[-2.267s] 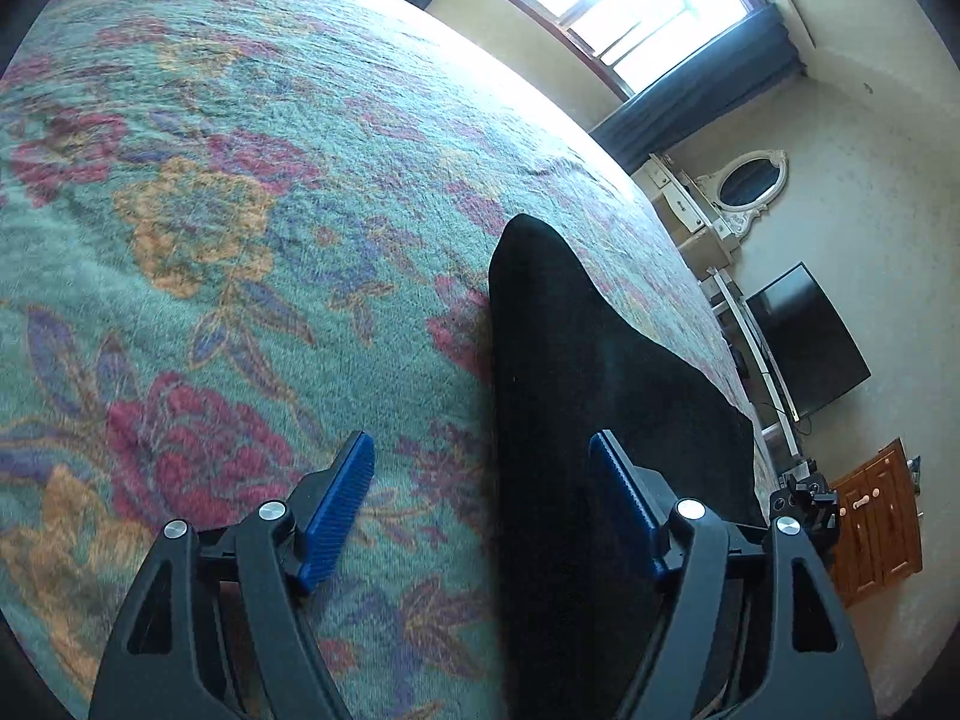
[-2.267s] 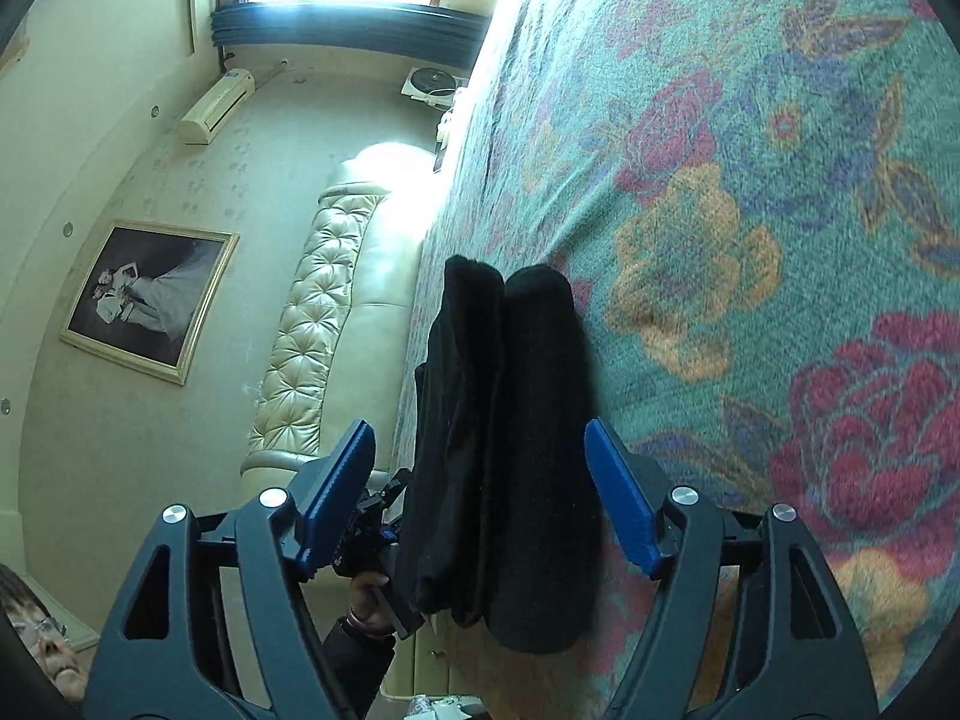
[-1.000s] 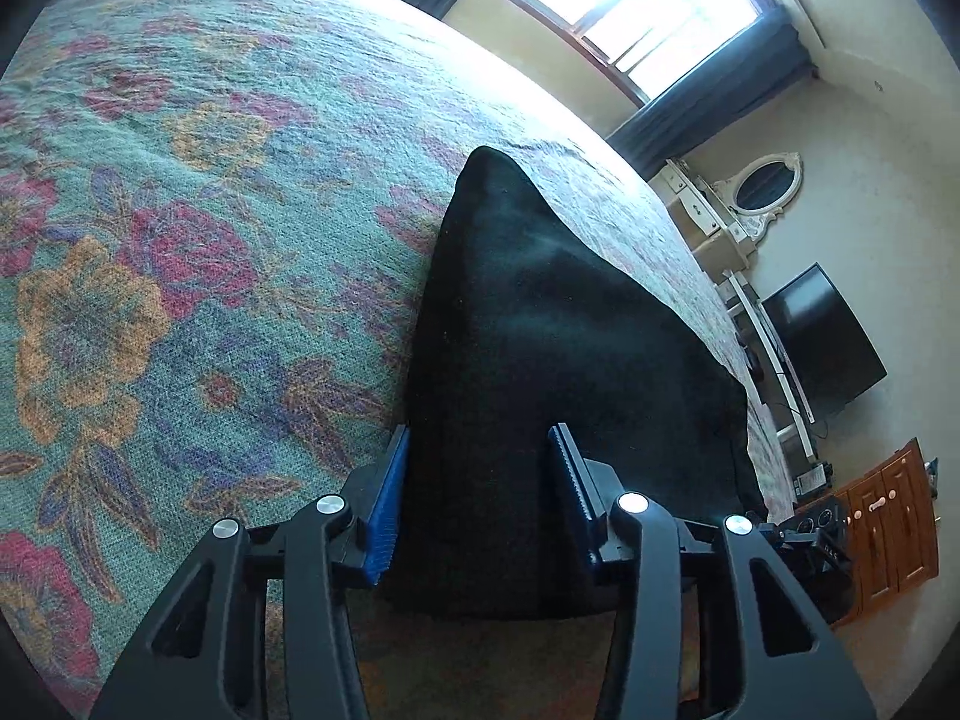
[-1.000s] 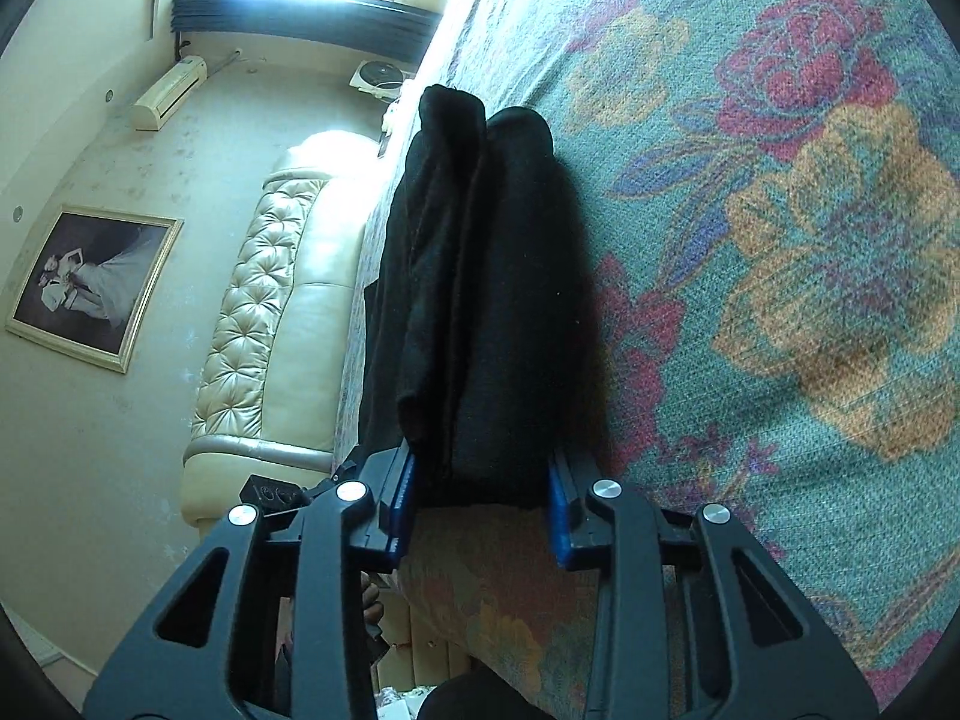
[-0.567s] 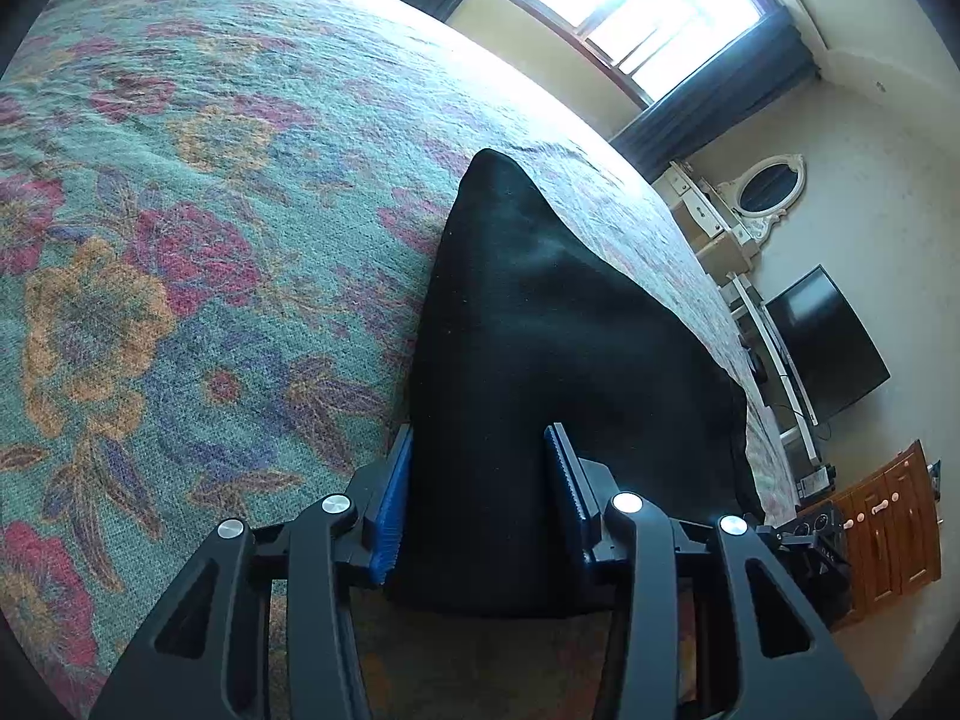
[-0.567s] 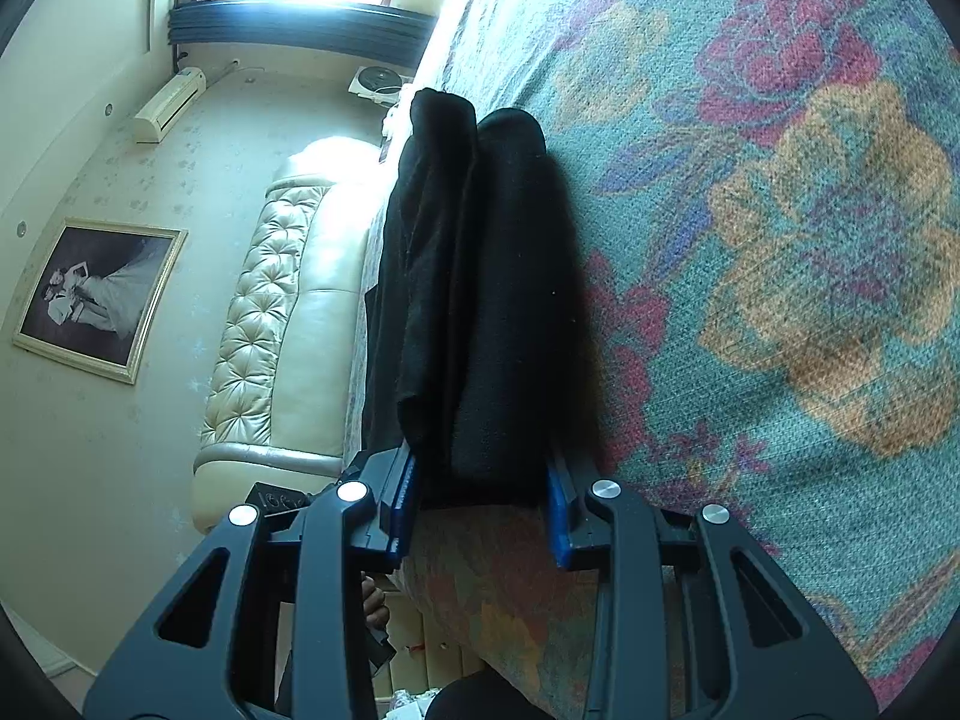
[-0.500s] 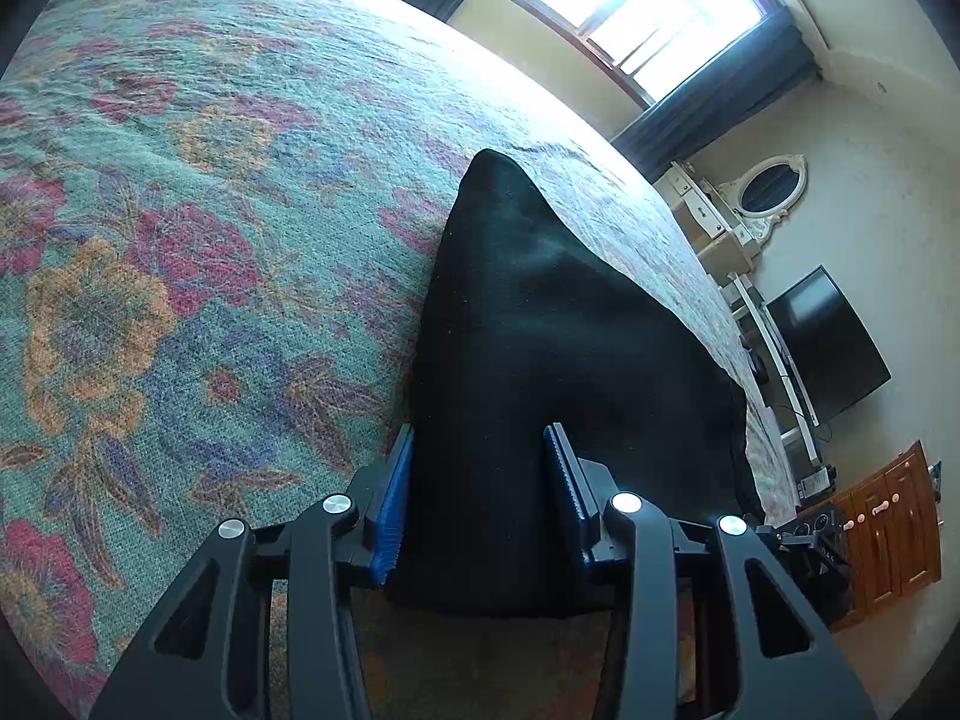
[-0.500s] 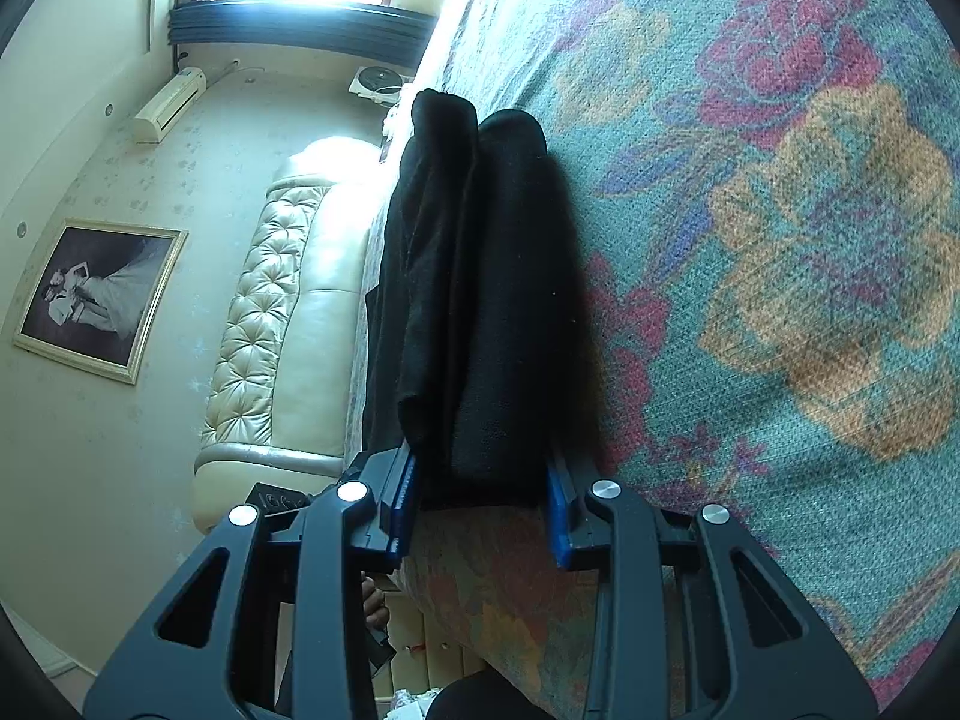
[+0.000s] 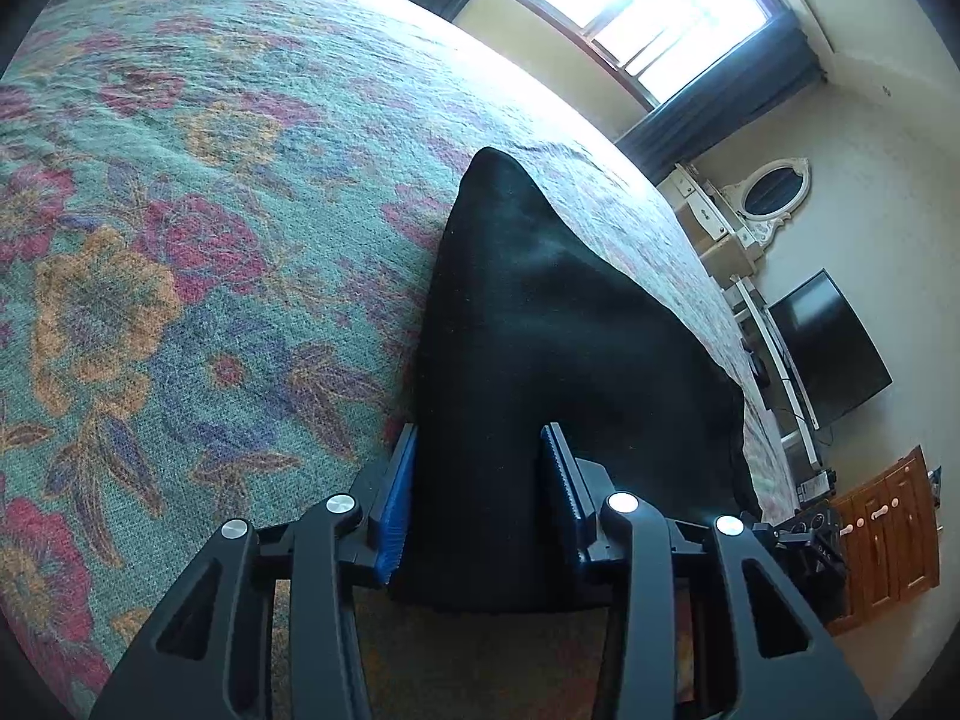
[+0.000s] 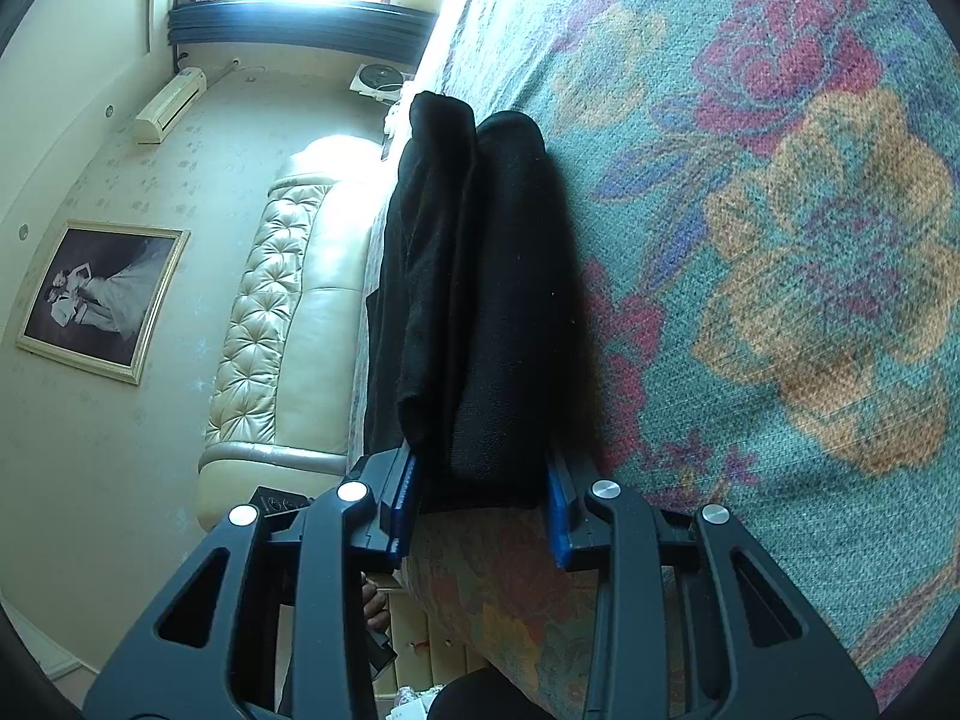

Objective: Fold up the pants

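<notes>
Folded black pants [image 9: 540, 300] lie on a floral bedspread [image 9: 180, 240], their near end at the bed's edge. My left gripper [image 9: 480, 438] straddles that near end. Its jaws are closing, and the blue pads [image 9: 399, 498] press the fabric from both sides. In the right wrist view the pants [image 10: 492, 270] show as two thick stacked layers running away from me. My right gripper [image 10: 480, 468] is shut on their near end, with a pad against each side of the stack. The bedspread [image 10: 780, 240] spreads out to the right.
A bright window [image 9: 648, 6], a white dresser with an oval mirror [image 9: 768, 192], a dark TV [image 9: 828, 348] and a wooden cabinet [image 9: 888, 540] stand beyond the bed. A tufted cream headboard [image 10: 270, 312], a framed picture [image 10: 102, 294] and a person's hand [image 10: 375, 606] show on the right wrist view's left.
Both grippers came forward from open jaws onto the pants' near end and closed on it. Over the last second the left jaws narrowed slightly; the right gripper held still.
</notes>
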{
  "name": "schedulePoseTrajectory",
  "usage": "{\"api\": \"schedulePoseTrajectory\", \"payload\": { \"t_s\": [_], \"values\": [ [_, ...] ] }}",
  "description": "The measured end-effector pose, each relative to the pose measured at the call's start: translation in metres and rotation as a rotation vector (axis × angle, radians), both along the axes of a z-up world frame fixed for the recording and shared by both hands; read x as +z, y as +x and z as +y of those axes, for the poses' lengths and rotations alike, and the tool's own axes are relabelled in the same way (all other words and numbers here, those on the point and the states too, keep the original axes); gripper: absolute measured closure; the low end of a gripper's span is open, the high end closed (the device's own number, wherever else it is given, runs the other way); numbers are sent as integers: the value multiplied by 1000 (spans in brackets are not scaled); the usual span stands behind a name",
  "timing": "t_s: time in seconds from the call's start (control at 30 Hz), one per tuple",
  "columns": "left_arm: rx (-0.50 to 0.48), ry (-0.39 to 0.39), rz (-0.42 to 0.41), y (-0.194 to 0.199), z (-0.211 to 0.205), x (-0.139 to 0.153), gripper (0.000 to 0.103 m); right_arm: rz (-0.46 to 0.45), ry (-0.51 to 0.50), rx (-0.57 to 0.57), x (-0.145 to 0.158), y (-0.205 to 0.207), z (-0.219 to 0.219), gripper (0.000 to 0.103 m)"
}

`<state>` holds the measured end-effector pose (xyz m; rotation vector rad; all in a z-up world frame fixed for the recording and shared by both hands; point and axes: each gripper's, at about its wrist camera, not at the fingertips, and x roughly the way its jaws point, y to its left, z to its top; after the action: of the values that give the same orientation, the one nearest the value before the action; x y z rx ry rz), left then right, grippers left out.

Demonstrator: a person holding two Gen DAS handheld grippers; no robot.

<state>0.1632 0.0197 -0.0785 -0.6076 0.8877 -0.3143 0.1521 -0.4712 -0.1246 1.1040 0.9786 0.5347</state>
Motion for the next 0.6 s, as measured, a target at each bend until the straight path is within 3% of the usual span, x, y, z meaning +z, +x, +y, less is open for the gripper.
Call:
{"api": "schedulePoseTrajectory", "payload": {
  "t_s": [0.6],
  "values": [
    [-7, -5, 7, -2, 0, 0, 64, 1, -8, 15, 1, 4, -5, 70]
  ]
}}
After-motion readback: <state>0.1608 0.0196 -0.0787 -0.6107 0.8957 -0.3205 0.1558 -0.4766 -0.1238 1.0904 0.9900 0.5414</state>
